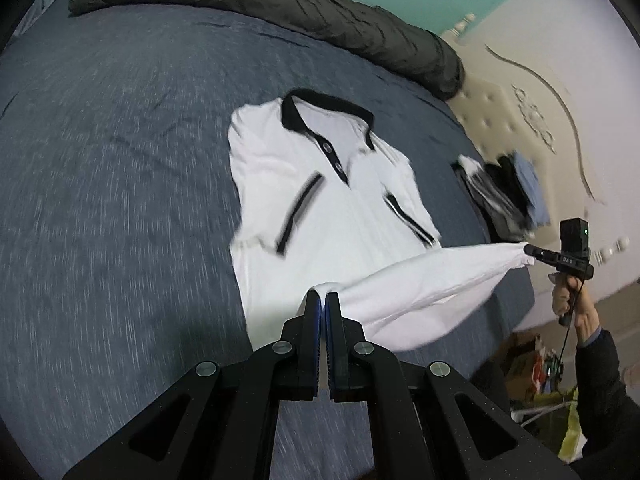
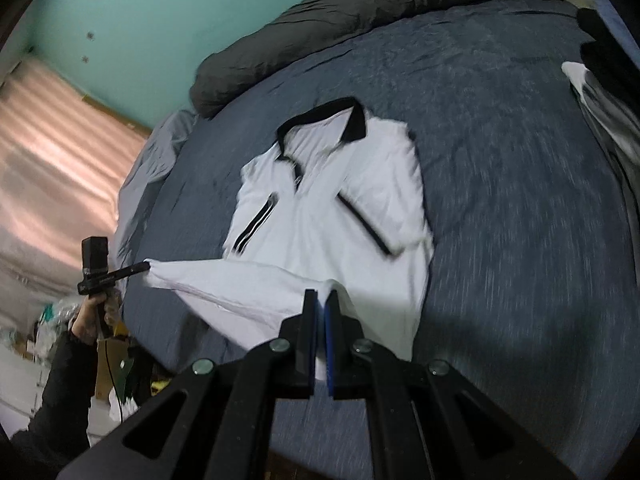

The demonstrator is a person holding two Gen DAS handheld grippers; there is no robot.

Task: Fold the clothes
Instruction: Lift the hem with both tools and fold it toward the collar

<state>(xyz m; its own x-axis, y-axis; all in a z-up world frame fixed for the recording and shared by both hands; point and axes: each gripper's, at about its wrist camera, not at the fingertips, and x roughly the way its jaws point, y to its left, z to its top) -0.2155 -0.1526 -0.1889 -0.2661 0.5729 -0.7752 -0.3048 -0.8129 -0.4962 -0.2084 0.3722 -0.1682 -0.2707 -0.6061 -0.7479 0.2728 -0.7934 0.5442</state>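
You hold the hem of the white polo shirt (image 1: 320, 200) pinched in both the left gripper (image 1: 323, 300) and right gripper (image 2: 322, 298), collar lying straight ahead up the bed (image 1: 120, 140)

A white polo shirt (image 1: 340, 200) with black collar and black-trimmed sleeves lies face up on a blue-grey bed (image 1: 120, 160), sleeves folded inward, its bottom hem lifted and stretched taut at both corners.

The white polo shirt (image 1: 320, 208) had a black collar and black trim; the bed (image 1: 120, 160) wore mottled blue-grey; the rumpled quilt (image 1: 280, 4) was dark olive.
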